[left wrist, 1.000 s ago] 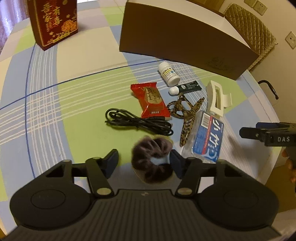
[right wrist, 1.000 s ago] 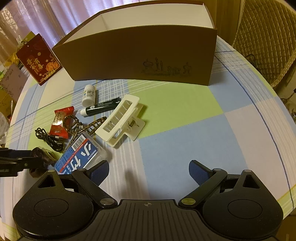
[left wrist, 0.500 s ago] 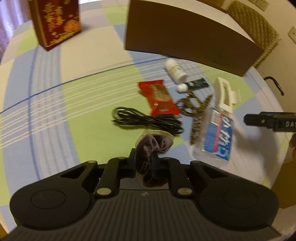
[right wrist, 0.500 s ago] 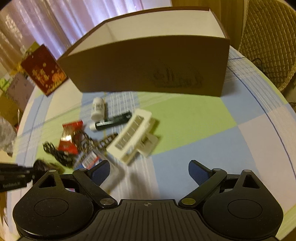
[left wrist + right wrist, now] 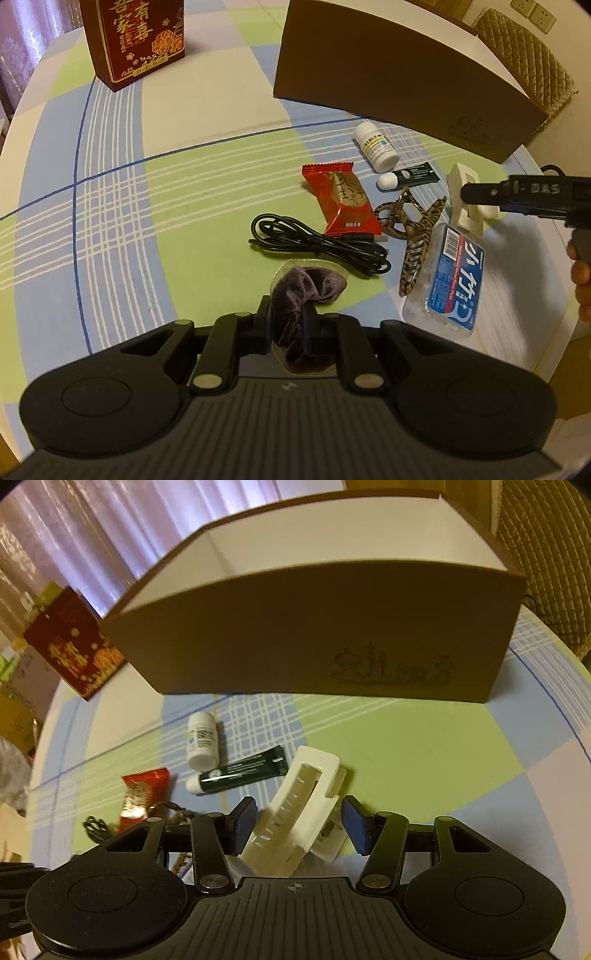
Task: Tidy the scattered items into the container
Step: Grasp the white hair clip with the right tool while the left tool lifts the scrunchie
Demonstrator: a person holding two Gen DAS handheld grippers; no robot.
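left tongs (image 5: 287, 325) on upright scrunchie (image 5: 303, 291)

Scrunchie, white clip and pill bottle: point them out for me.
Scrunchie (image 5: 299, 291), left wrist view, on the velvet folds just ahead of the pads.
White clip (image 5: 299, 812), right wrist view, on its slotted upper face.
Pill bottle (image 5: 376, 146), left wrist view, on its label.
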